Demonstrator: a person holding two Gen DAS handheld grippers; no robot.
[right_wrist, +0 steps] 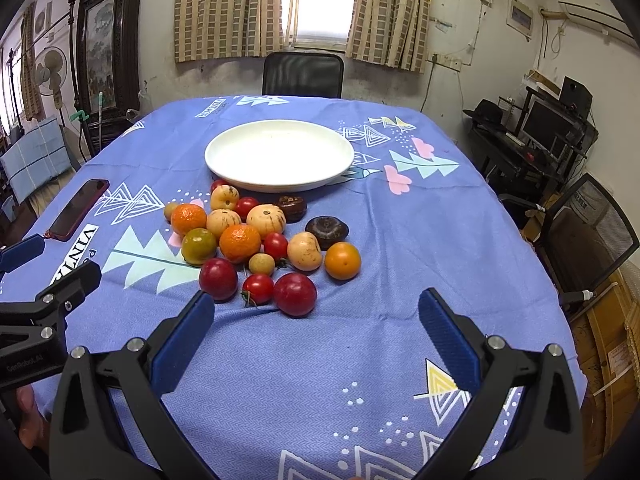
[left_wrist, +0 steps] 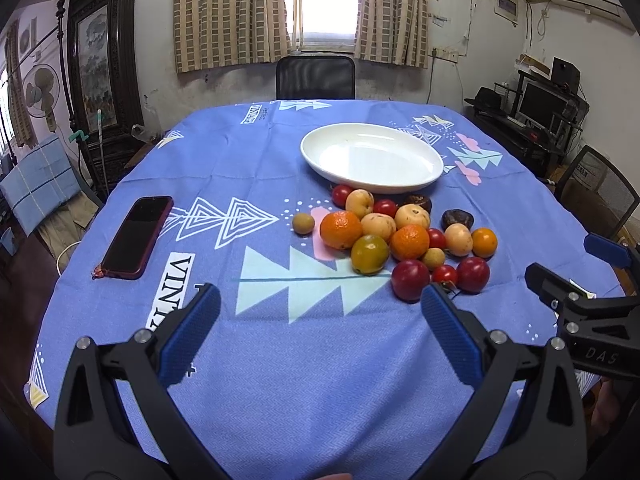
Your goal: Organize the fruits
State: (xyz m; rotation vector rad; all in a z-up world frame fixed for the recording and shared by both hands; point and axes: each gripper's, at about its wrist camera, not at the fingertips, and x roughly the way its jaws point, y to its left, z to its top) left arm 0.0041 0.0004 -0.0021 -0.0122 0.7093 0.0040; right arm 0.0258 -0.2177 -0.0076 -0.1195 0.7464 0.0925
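A pile of fruit (left_wrist: pixel 404 236) (right_wrist: pixel 256 240) lies loose on the blue tablecloth: oranges, red plums, cherry tomatoes, pale yellow fruits, small longans and two dark brown ones. Just behind it stands an empty white plate (left_wrist: pixel 372 158) (right_wrist: pixel 279 155). My left gripper (left_wrist: pixel 320 300) hovers open in front of the pile and slightly left of it, with nothing between its blue pads. My right gripper (right_wrist: pixel 316 306) is open too, in front of the nearest red plum (right_wrist: pixel 295 294). Each gripper shows at the edge of the other's view.
A dark red phone (left_wrist: pixel 138 237) (right_wrist: pixel 78 209) lies on the left side of the table. A black chair (left_wrist: pixel 315 77) stands at the far edge under the window, another chair (right_wrist: pixel 588 236) at the right. The cloth (left_wrist: pixel 280 360) in front of the fruit is bare.
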